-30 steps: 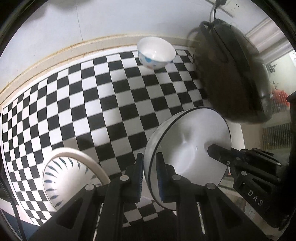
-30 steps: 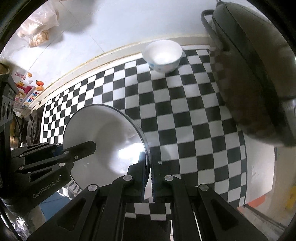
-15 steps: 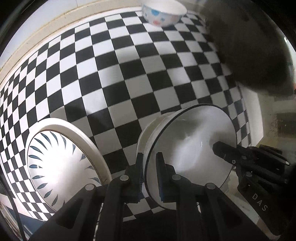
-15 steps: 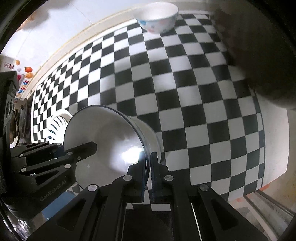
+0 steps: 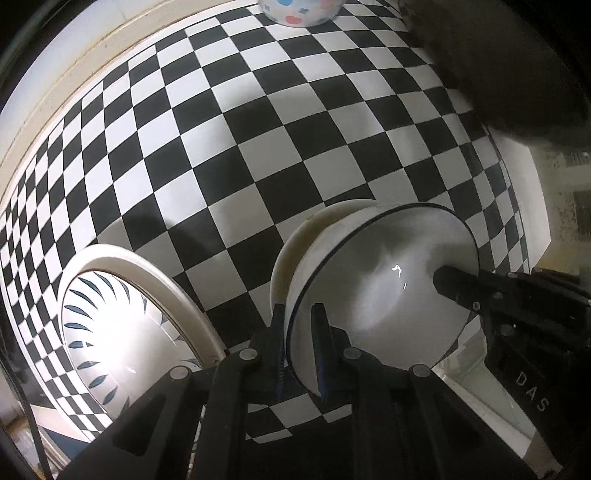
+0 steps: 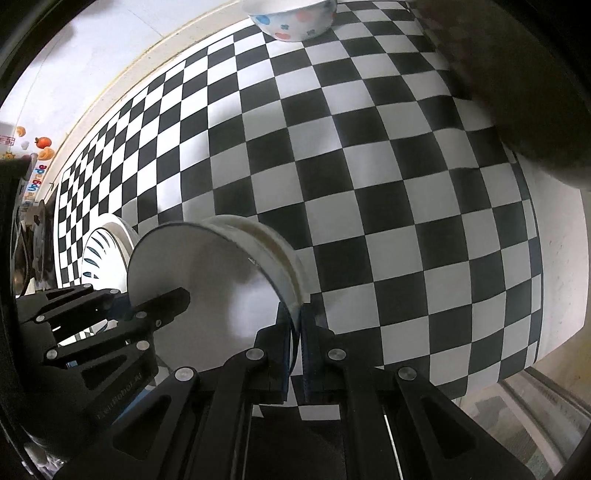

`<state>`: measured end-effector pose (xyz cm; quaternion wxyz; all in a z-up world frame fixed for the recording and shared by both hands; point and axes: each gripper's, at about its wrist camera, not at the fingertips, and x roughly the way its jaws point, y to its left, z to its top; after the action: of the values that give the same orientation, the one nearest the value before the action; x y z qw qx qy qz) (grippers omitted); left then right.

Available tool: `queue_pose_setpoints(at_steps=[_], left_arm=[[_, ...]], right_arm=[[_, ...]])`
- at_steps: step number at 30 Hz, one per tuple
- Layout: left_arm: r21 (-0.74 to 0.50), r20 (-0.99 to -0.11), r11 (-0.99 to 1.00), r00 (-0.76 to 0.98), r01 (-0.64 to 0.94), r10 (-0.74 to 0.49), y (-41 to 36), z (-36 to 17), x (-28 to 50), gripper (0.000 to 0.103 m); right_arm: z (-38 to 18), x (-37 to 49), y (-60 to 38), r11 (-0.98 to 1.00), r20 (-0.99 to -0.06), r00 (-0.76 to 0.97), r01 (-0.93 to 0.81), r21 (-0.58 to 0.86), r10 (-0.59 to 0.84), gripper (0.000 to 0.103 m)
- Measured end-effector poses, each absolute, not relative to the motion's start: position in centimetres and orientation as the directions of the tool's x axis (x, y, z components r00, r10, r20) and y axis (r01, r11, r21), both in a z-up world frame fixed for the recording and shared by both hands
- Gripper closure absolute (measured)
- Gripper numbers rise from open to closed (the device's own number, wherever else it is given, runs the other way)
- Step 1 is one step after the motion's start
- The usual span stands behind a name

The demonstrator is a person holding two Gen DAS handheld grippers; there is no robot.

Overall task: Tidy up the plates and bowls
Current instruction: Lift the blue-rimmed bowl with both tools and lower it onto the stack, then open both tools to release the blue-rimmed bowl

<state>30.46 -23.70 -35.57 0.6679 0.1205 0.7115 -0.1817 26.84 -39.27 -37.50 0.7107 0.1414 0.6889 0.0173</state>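
Both hand-held grippers (image 5: pixel 298 349) (image 6: pixel 295 350) clamp one white bowl (image 5: pixel 380 295) — beside one plate (image 5: pixel 122 328), perhaps touching.

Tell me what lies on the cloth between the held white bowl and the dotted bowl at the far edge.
Nothing: in both wrist views only bare checkered cloth stretches from the white bowl to the dotted bowl. The patterned plate sits off to the left.

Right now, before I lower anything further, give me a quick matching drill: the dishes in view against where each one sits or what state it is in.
Things:
1. black-rimmed white bowl
2. blue-leaf plate
3. spotted bowl
4. dark appliance

States:
A. far edge of the checkered cloth
B. gripped at its rim by both grippers
C. along the right side
D. lying left of the held dish

Pairs: 1-B, 2-D, 3-A, 4-C
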Motion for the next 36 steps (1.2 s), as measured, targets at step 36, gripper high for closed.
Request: queue_pose_setpoints(at_steps=[36], left_arm=[[-0.219, -0.955, 0.948, 0.146, 0.231, -0.257, -19.8, -25.0, 38.2, 0.079]], right_arm=[[-28.1, 33.8, -41.3, 0.966, -0.961, 0.164, 0.099, 0.240, 0.222, 0.075]])
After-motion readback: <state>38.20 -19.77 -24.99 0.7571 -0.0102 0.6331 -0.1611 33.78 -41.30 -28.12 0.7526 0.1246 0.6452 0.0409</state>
